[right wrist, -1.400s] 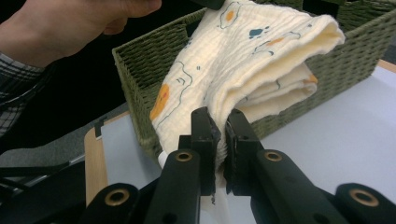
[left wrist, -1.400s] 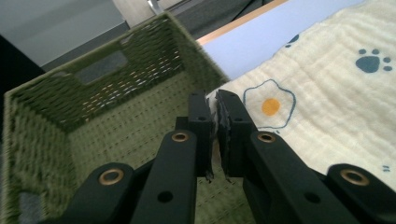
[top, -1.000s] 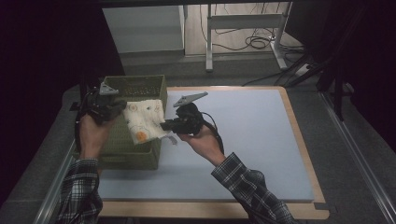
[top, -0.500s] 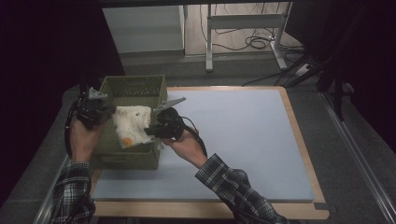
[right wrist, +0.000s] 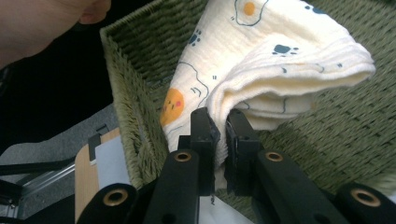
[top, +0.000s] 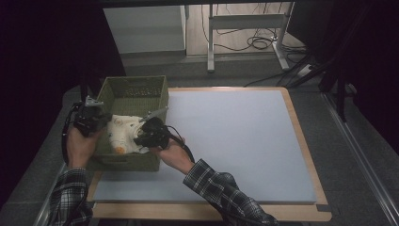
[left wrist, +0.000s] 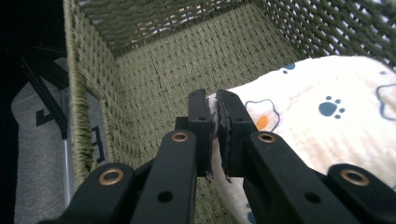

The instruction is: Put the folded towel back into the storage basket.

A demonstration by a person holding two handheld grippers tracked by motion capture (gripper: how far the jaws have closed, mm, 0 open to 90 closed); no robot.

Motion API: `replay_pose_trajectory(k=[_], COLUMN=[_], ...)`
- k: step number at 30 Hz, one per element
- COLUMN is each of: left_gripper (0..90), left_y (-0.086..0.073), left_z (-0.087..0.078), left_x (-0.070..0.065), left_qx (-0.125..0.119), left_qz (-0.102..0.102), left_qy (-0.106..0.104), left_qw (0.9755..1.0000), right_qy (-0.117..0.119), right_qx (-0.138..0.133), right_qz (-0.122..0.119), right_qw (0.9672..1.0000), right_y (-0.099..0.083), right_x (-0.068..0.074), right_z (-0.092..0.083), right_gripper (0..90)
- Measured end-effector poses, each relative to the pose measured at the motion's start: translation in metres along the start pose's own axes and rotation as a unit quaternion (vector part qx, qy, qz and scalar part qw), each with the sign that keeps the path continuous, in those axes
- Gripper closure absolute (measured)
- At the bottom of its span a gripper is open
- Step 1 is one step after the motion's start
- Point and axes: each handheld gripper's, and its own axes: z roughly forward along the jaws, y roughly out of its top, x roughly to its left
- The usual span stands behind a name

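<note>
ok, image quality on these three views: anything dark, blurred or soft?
High view: dim, black at both sides, mat evenly lit, no glare. Left gripper view: jaws and basket weave sharp, the cloth soft and overexposed toward the right edge. Right gripper view: cloth folds and weave crisp, hand at top left blurred, dark outside the basket.

The folded cloth [right wrist: 280, 60] was cream, printed with dark blue paw prints, thin blue outlines and orange-yellow yolk-like dots. The woven basket [top: 136, 89] was olive green inside and out. The table mat [top: 235, 136] was pale blue-grey, framed by a light wooden edge [top: 301, 136]. Both sleeves [top: 221, 188] showed a dark blue and white plaid. The jaws of the left gripper [left wrist: 212, 128] and right gripper [right wrist: 217, 133] were black with brass-coloured rivets.
</note>
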Motion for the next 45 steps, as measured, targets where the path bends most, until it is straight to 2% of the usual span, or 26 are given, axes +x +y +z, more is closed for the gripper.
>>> replay_pose_trajectory(k=[5, 8, 13, 20, 21, 24, 25, 30, 42, 45], left_gripper=[84.7, 84.7, 84.6, 83.6, 81.1, 76.7, 71.9, 65.5, 48.8, 42.9], left_y=[-0.003, -0.004, -0.003, -0.001, 0.000, 0.001, 0.001, 0.002, -0.001, -0.001], left_z=[0.007, 0.013, 0.021, 0.030, 0.034, 0.035, 0.035, 0.034, 0.031, 0.031], left_x=[-0.002, -0.005, -0.011, -0.020, -0.023, -0.024, -0.025, -0.024, -0.022, -0.021], left_qx=[0.008, 0.014, 0.022, 0.038, 0.046, 0.044, 0.041, 0.028, 0.014, 0.008], left_qz=[0.004, 0.007, 0.013, 0.028, 0.031, 0.032, 0.030, 0.018, 0.000, -0.002], left_qy=[-0.005, -0.010, -0.019, -0.020, -0.019, -0.016, -0.016, -0.020, -0.017, -0.016], left_qw=[0.9999, 0.9998, 0.9995, 0.9987, 0.9983, 0.9984, 0.9986, 0.9992, 0.9998, 0.9998], right_qy=[-0.007, -0.008, -0.025, -0.037, -0.040, -0.037, -0.045, -0.052, -0.063, -0.063], right_qx=[0.012, 0.013, 0.028, 0.038, 0.041, 0.042, 0.038, 0.023, 0.017, 0.013], right_qz=[0.002, 0.008, 0.008, -0.004, -0.014, -0.017, -0.032, -0.042, -0.068, -0.070], right_qw=[0.9999, 0.9998, 0.9992, 0.9986, 0.9983, 0.9983, 0.9977, 0.9975, 0.9955, 0.9954], right_y=[-0.004, -0.004, -0.007, -0.010, -0.010, -0.009, -0.008, -0.002, -0.001, -0.001], right_x=[0.002, 0.002, 0.002, 0.007, 0.009, 0.010, 0.010, 0.005, 0.002, 0.001], right_z=[0.009, 0.008, 0.008, 0.004, 0.004, 0.003, 0.001, -0.009, -0.019, -0.023], right_gripper=[82.9, 82.8, 82.4, 81.5, 79.3, 75.0, 72.2, 66.9, 56.6, 51.0])
